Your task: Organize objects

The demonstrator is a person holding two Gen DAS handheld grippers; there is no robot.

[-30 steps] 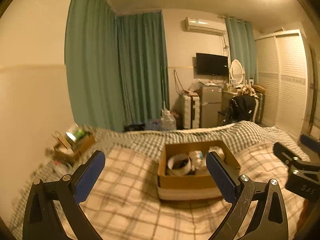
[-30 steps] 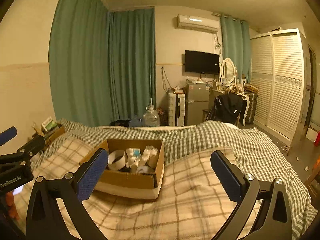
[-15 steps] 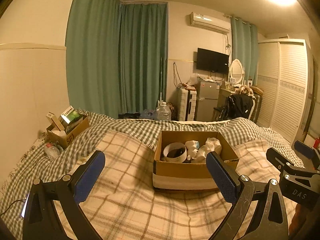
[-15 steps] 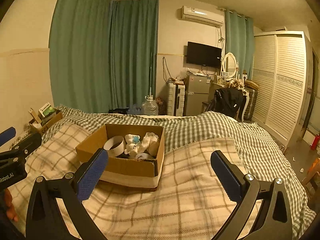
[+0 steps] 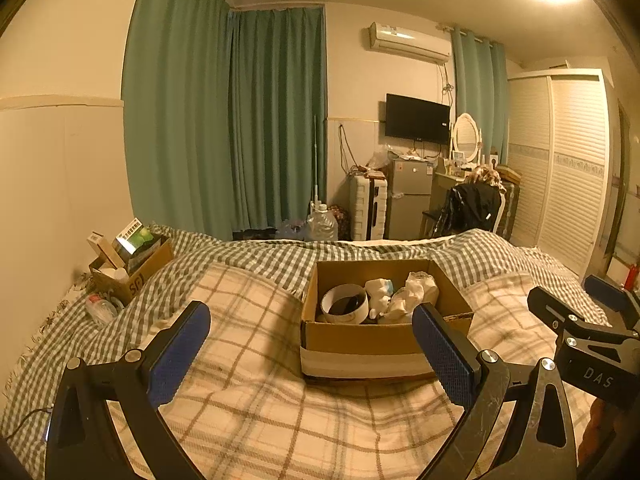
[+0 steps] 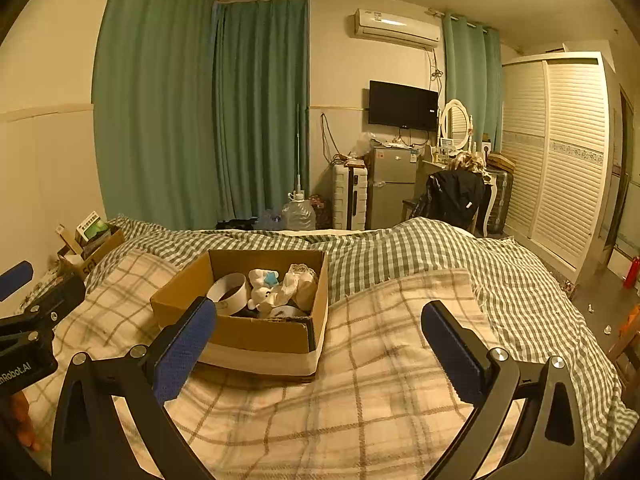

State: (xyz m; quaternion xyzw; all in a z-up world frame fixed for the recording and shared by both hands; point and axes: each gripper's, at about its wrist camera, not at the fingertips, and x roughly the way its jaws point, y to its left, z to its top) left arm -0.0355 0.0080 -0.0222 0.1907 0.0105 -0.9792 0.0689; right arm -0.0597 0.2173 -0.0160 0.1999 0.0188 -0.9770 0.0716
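An open cardboard box (image 5: 372,340) sits on the plaid bed cover, also in the right wrist view (image 6: 248,332). It holds a white ring-shaped roll (image 5: 344,309), a small white plush with a blue star (image 6: 264,284), and crumpled white items (image 5: 412,294). My left gripper (image 5: 310,344) is open and empty, held above the bed just short of the box. My right gripper (image 6: 318,340) is open and empty, to the right of the box. Each gripper shows at the edge of the other's view.
A smaller cardboard box (image 5: 132,264) with packets stands at the bed's far left by the wall, a plastic bottle (image 5: 100,308) beside it. Beyond the bed are green curtains, a water jug (image 5: 322,224), a fridge (image 5: 408,200), a chair with a jacket (image 5: 472,206) and a wardrobe.
Both grippers have risen and tilted down slightly, so the box interior shows more and looks closer. Both stay open and empty.
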